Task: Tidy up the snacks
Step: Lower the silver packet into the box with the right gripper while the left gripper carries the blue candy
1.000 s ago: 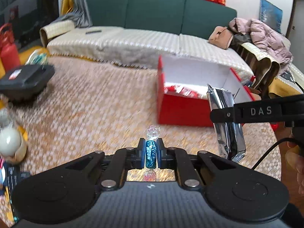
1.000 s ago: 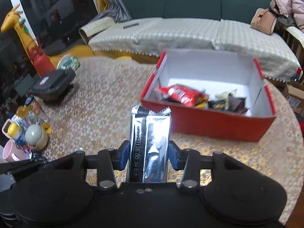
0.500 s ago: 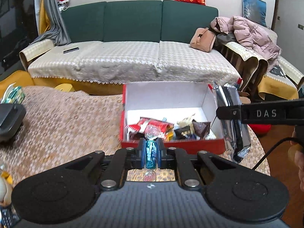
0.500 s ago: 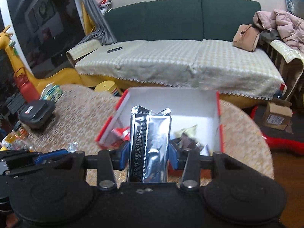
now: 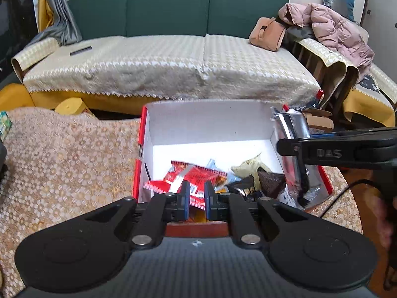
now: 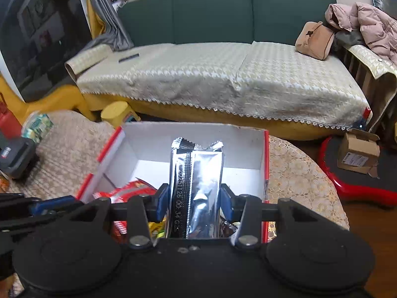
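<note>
- The left gripper (image 5: pixel 196 196) is spread with nothing in it, over the red box's (image 5: pixel 138 173) near edge.
- The right gripper (image 6: pixel 196 204) pinches a silver snack bag (image 6: pixel 197 173) above the box's right side.
- Next, I think: let go so it drops among the snacks.

Box (image 5: pixel 139 173) showing red outside, white inside; snack pack (image 6: pixel 196 188) shining silver; tablecloth (image 5: pixel 69 164) displaying gold circle pattern; sofa (image 5: pixel 168 7) showing dark green.
</note>
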Demonstrator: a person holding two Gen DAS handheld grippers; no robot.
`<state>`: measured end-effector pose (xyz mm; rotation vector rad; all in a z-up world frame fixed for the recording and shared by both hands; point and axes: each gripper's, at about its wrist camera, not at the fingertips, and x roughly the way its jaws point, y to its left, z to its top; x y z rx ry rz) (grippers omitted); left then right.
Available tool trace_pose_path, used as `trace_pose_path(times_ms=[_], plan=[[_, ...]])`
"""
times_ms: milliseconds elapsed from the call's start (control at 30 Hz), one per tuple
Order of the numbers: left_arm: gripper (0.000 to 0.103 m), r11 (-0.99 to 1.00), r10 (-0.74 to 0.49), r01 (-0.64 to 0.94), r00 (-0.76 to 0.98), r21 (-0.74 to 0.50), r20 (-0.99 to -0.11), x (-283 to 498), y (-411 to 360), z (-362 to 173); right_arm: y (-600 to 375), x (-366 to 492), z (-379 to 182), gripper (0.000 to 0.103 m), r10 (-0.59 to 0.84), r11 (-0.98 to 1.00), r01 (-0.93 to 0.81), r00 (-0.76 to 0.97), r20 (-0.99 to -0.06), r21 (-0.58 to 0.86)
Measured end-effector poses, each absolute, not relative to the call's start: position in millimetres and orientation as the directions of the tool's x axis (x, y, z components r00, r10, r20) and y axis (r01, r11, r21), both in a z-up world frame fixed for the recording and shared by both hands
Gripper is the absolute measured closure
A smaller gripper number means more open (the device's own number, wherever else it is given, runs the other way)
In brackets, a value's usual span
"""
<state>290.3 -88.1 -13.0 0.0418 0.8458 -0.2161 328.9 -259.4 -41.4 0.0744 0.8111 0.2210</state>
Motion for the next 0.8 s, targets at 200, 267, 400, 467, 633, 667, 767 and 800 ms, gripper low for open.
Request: trace_pose_path(times_ms=[200, 267, 400, 467, 633, 667, 767, 800], plan=[[0.091, 0.967, -0.243, 0.216, 0.617, -0.136, -0.748, 262.7, -72.9, -22.6, -256.0, 339.1, -58.9, 0.061, 0.209, 0.977, -0.163, 0.646, -0.734, 0.134], [0.091, 0.963, -0.27, 0.182, 0.574, -0.201, -0.773, 255.9, -69.0, -35.3, -257.0, 338.8, -58.5, 0.061, 0.219, 0.975, -0.171, 0.645, -0.732, 0.142], [0.091, 0.966, -0.254, 0.092, 0.488, -0.24, -0.835, 257.1, -75.6, -65.5, -257.9, 339.8, -59.5, 0.061, 0.221, 0.974, -0.187, 0.645, -0.732, 0.129], [0.086, 0.966, -0.237, 0.017, 0.454, -0.258, -0.859, 262.5, -76.2, -79.8, -260.5, 341.8, -59.0, 0.061, 0.227, 0.972, -0.19, 0.646, -0.728, 0.135], [0.043, 0.938, -0.234, -0.137, 0.424, -0.317, -0.875, 274.0, -78.2, -104.0, -270.2, 344.4, -60.6, 0.061, 0.243, 0.969, -0.191, 0.648, -0.722, 0.156], [0.043, 0.937, -0.217, -0.162, 0.424, -0.31, -0.879, 276.0, -80.3, -107.1, -273.0, 345.2, -61.0, 0.061, 0.245, 0.969, -0.188, 0.649, -0.72, 0.16], [0.043, 0.938, -0.177, -0.204, 0.414, -0.281, -0.893, 282.8, -92.6, -116.0, -280.8, 348.1, -62.9, 0.061, 0.25, 0.968, -0.179, 0.653, -0.715, 0.175], [0.043, 0.944, -0.155, -0.207, 0.414, -0.258, -0.897, 283.9, -98.6, -118.1, -282.1, 348.1, -63.5, 0.061, 0.251, 0.968, -0.177, 0.654, -0.714, 0.179]])
